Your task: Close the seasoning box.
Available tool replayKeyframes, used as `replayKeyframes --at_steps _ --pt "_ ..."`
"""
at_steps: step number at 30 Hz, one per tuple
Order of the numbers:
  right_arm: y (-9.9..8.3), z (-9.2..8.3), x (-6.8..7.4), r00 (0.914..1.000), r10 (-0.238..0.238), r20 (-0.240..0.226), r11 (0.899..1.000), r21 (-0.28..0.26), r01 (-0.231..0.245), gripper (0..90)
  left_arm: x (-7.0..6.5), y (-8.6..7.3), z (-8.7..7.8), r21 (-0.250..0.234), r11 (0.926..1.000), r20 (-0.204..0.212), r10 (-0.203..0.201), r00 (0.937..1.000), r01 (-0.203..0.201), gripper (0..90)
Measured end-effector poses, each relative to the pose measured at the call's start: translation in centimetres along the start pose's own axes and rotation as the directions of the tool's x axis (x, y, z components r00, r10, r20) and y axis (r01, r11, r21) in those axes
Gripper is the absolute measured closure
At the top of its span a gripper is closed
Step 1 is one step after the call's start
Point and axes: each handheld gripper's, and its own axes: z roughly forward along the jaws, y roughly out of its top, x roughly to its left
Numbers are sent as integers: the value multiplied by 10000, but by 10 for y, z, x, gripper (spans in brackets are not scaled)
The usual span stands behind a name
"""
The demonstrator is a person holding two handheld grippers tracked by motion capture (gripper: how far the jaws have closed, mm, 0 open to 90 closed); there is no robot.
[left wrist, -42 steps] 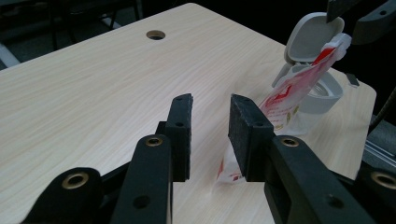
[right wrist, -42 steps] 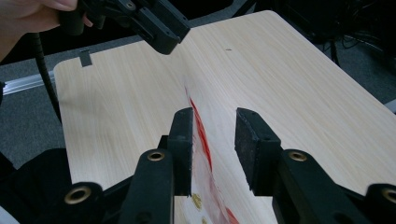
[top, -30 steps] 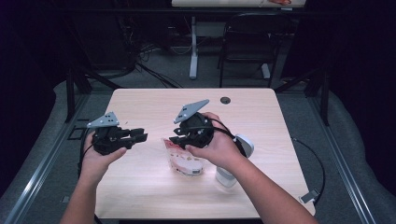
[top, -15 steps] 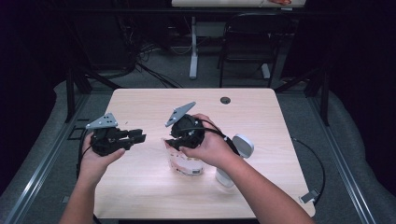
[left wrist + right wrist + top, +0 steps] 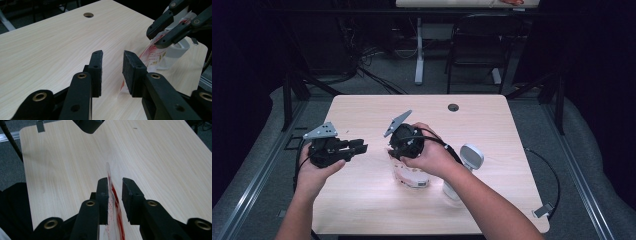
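Working at a pale wooden table (image 5: 362, 210) with a round cable hole (image 5: 453, 107) near its far edge, I have grey carpet, a chair and dark table legs beyond that edge. My right gripper (image 5: 115, 192) has just been closing its jaws around the upper edge of the clear, red-printed bag (image 5: 411, 176); a gap remains on one side, so they are not yet clamped. Just right of the bag sits a white device (image 5: 471, 156). Left of the bag, my left gripper (image 5: 112, 71) hovers part open, holding nothing.
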Motion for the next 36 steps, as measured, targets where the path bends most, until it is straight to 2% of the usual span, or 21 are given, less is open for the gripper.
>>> replayKeyframes --at_steps 7,18,23,27,36 --pt "1 8 -1 9999 -81 -92 9995 315 84 810 0 0 2 40 10000 43 19 10000 -19 698" --pt "2 10 -3 9996 -14 -275 9989 476 27 835 0 0 3 54 10000 47 22 10000 -23 693" --pt "2 10 -3 9997 -169 -164 9988 459 176 890 0 -1 4 86 9999 119 83 9999 -84 704" --pt "2 10 -3 9991 -411 -81 9982 443 415 897 0 -1 3 74 9999 137 119 9998 -120 700" --pt "-1 5 -6 9989 -465 86 9982 378 462 900 -1 -1 4 71 9999 178 122 9998 -124 695"
